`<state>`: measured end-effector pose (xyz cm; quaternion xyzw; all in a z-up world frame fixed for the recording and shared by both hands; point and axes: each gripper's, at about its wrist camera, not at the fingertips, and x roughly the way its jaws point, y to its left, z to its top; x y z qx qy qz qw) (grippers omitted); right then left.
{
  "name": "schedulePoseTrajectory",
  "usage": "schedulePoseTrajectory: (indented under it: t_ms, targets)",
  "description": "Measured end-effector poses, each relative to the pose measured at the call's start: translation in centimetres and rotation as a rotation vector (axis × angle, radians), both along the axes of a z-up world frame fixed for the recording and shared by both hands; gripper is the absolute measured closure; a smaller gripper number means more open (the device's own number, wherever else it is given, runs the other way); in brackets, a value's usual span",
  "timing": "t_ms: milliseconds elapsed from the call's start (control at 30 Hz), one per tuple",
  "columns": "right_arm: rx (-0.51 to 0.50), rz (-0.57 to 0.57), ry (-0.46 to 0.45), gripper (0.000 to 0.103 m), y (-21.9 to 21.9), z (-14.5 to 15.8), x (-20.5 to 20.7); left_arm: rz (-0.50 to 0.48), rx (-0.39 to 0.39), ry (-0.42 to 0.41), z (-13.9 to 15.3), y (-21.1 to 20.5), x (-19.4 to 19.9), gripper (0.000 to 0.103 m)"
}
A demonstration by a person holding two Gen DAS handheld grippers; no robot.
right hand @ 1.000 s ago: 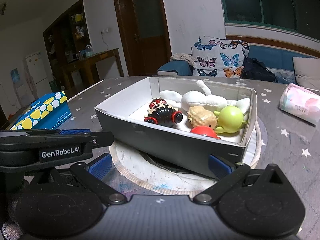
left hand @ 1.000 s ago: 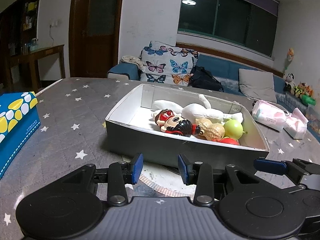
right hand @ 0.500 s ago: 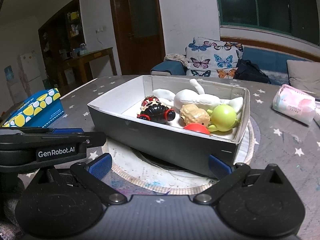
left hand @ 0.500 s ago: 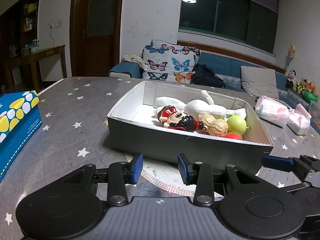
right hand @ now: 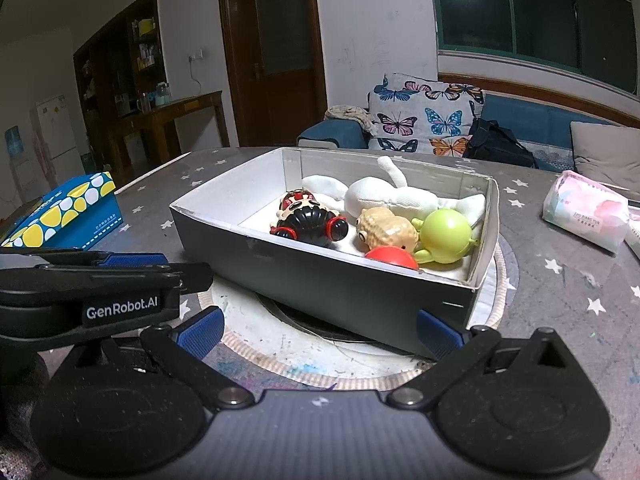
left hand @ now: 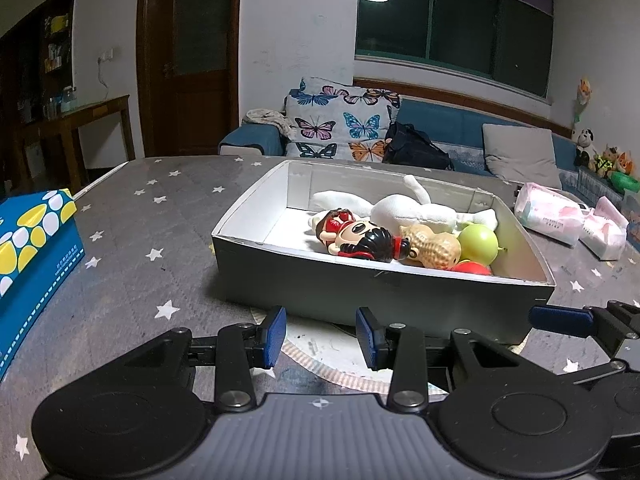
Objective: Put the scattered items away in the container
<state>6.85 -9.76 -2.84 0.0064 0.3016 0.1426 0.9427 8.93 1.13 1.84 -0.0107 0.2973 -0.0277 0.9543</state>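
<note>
Grey box [left hand: 384,296] at 12 o'clock, toys inside, near wall facing both grippers. Left gripper [left hand: 321,336] apart, empty; right gripper [right hand: 318,330] wide apart, empty. Blue tissue box [left hand: 32,248] at 9 o'clock; tissue packs [left hand: 548,220] at 2 o'clock.

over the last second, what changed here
Both grippers backed off and rose a little, so the box sits further off in each view. Left gripper and right gripper stayed open and empty. The doll, plush, peanut and green toy lie in the box as before.
</note>
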Motion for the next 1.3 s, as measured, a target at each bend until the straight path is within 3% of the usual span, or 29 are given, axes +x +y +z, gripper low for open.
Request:
schedulePoseTrajectory:
  t_ms: [1300]
  targets:
    - [-0.031,-0.139,0.057,0.000,-0.8,-0.1,1.5,-0.013,0.062,0.003,0.1,-1.4,2.1,0.062]
